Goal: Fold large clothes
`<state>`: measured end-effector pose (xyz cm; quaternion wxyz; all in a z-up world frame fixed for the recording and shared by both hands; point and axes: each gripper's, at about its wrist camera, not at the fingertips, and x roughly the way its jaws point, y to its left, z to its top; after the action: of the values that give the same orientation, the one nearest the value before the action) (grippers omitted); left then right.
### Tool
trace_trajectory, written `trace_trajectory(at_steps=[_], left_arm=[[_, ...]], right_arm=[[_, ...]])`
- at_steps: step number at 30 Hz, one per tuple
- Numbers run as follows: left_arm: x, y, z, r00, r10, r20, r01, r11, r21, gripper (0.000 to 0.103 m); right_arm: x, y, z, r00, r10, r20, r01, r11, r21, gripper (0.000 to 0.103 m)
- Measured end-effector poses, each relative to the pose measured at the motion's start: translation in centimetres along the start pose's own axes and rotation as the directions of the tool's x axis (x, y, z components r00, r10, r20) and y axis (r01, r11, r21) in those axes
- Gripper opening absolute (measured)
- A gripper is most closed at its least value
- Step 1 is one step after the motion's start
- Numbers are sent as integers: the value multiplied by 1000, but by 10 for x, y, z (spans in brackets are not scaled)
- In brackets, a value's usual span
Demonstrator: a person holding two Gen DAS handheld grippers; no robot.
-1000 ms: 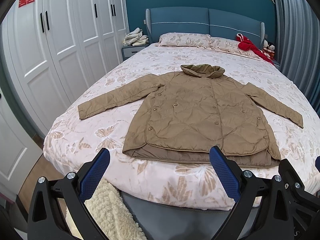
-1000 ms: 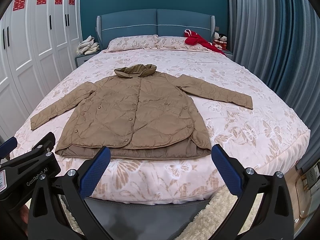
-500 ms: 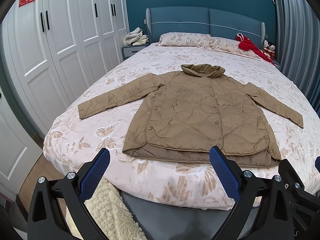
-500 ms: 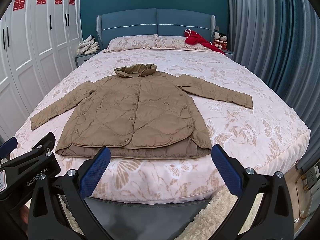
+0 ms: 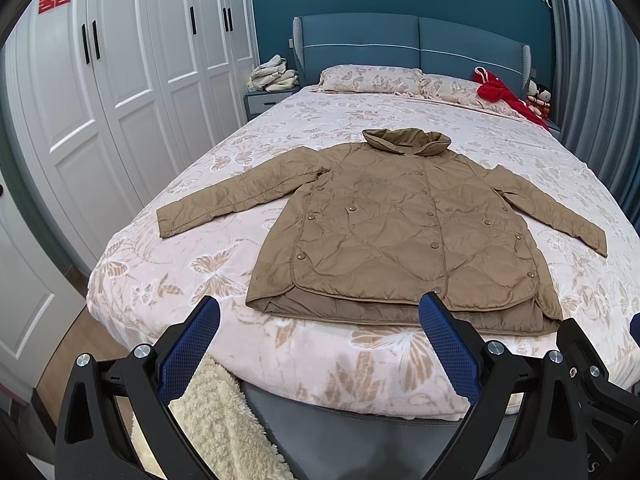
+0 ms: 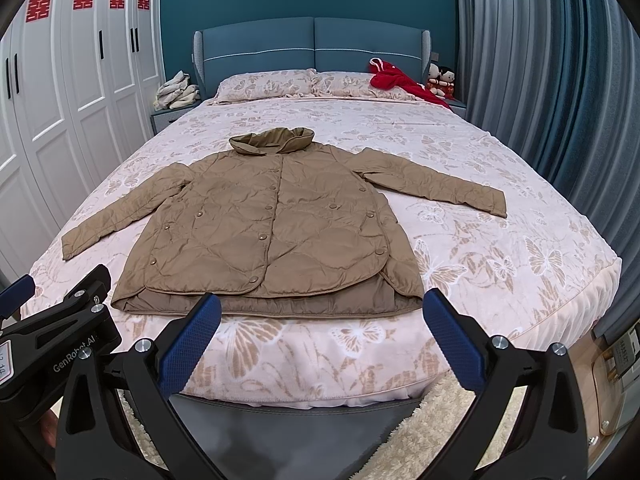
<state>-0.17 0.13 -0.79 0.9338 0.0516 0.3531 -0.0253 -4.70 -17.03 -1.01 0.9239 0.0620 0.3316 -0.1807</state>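
Note:
A tan quilted jacket (image 5: pixel 392 224) lies flat, front up and buttoned, on the bed (image 5: pixel 168 264), sleeves spread out to both sides and collar toward the headboard. It also shows in the right wrist view (image 6: pixel 272 228). My left gripper (image 5: pixel 320 316) is open and empty, held at the foot of the bed just short of the jacket's hem. My right gripper (image 6: pixel 320 312) is open and empty, also at the foot of the bed near the hem. The left gripper's body (image 6: pixel 60 320) shows at the left of the right wrist view.
White wardrobe doors (image 5: pixel 120 100) run along the left. Grey curtains (image 6: pixel 540 80) hang on the right. Pillows (image 5: pixel 372 80) and a red garment (image 5: pixel 500 92) lie by the blue headboard. A fluffy cream rug (image 5: pixel 224 420) lies on the floor at the bed's foot.

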Motion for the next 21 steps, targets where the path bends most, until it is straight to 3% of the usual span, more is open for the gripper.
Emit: trace_trajectory(at_steps=[21], left_arm=[[0, 0, 0, 1000, -1, -1, 1, 1000, -1, 97]], right_arm=[[0, 1, 1, 1000, 1, -2, -1, 1000, 1, 98]])
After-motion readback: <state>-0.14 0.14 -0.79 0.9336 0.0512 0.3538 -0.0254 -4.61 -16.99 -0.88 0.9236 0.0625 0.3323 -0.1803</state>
